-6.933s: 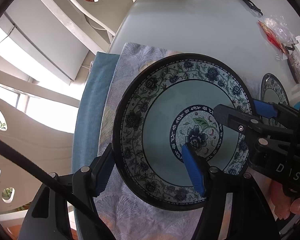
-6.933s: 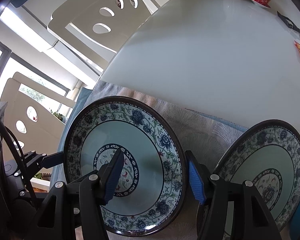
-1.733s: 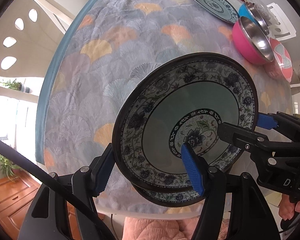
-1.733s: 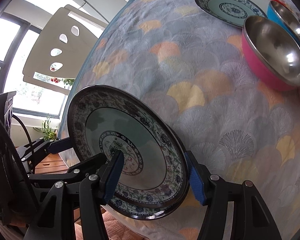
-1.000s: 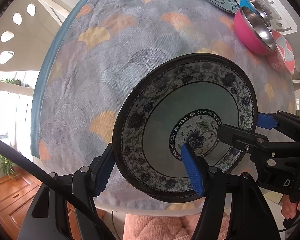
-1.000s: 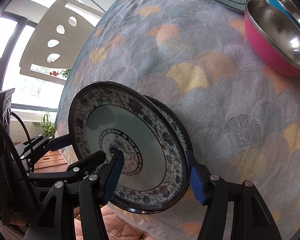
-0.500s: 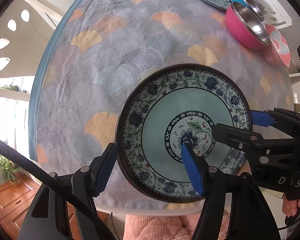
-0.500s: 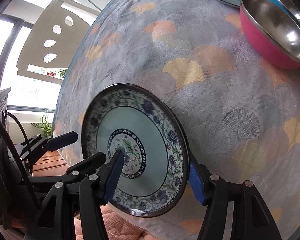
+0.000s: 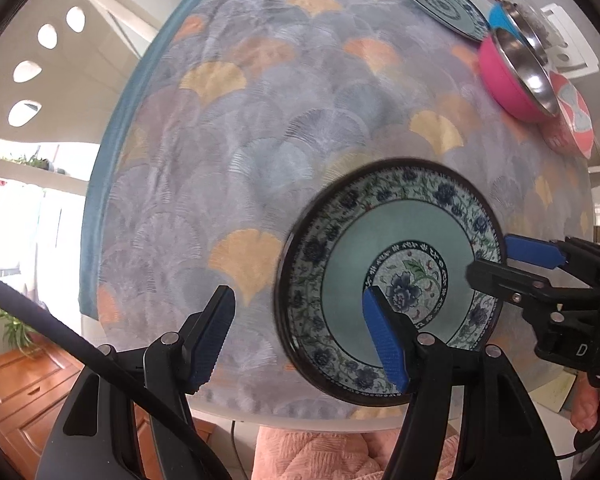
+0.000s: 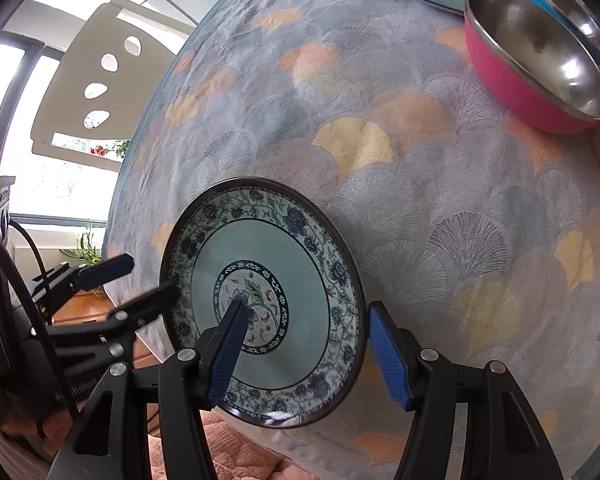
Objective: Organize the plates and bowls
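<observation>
Blue-padded fingers of the left gripper (image 9: 298, 334) are spread wide and grip nothing; one pad overlaps the floral plate (image 9: 392, 276), contact unclear. The right gripper (image 10: 306, 346) also gapes, straddling that plate's near rim. It lies near the front edge of the fan-patterned tablecloth (image 10: 380, 120), well apart from the pink bowl (image 10: 536, 60).

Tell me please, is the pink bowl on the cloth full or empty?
Empty. The pink bowl sits on the cloth, and its steel inside shows only reflections, no food or other things.
</observation>
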`<action>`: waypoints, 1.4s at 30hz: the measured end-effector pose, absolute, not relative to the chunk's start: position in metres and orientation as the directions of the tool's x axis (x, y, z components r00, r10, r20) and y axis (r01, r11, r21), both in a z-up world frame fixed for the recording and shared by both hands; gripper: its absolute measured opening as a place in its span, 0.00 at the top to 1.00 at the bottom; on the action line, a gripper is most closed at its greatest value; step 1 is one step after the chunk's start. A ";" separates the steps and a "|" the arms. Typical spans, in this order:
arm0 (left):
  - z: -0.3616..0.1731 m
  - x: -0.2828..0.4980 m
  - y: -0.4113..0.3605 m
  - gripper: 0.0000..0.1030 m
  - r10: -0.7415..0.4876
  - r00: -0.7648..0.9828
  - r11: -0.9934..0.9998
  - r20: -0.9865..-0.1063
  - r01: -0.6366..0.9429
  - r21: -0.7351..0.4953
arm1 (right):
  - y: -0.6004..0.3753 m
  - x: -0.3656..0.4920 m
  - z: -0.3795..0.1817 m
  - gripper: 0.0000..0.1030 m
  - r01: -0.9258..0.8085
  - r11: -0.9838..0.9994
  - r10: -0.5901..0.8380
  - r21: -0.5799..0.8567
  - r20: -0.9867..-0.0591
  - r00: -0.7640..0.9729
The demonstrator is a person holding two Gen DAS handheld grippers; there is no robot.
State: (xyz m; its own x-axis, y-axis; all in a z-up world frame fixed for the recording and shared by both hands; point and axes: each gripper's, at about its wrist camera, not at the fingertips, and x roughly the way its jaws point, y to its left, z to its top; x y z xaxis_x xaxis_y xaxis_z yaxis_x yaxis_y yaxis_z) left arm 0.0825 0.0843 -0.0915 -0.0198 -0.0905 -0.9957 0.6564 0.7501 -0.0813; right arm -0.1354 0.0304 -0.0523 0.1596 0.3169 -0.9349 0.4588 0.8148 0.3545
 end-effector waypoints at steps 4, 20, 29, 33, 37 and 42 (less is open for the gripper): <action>-0.089 0.094 0.087 0.38 -0.088 -0.010 0.763 -0.996 0.642 -0.074 | 0.029 -0.135 -0.052 0.41 0.463 0.796 0.347 0.391 -0.920 0.181; -0.084 0.123 0.071 0.37 -0.077 -0.013 0.768 -0.997 0.637 -0.068 | 0.035 -0.113 -0.048 0.41 0.427 0.818 0.352 0.384 -0.923 0.157; -0.082 0.138 0.053 0.37 -0.071 -0.016 0.767 -0.997 0.638 -0.065 | 0.026 -0.097 -0.038 0.41 0.407 0.834 0.339 0.373 -0.928 0.156; -0.082 0.144 0.045 0.37 -0.071 -0.022 0.768 -0.997 0.636 -0.068 | 0.019 -0.087 -0.035 0.41 0.393 0.845 0.330 0.362 -0.932 0.149; -0.080 0.154 0.034 0.37 -0.070 -0.026 0.769 -0.997 0.636 -0.071 | 0.012 -0.077 -0.032 0.41 0.379 0.854 0.326 0.356 -0.934 0.143; -0.076 0.177 0.010 0.37 -0.080 -0.040 0.772 -0.996 0.629 -0.087 | 0.003 -0.064 -0.026 0.41 0.362 0.861 0.326 0.357 -0.934 0.145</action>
State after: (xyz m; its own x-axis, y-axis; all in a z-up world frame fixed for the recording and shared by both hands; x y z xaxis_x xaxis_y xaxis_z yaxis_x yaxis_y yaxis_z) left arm 0.1773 0.0100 -0.0761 -0.0398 -0.0796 -0.9960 0.6292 0.7724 -0.0869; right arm -0.0636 0.0025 -0.0256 0.1454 0.3265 -0.9340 0.3616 0.8612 0.3573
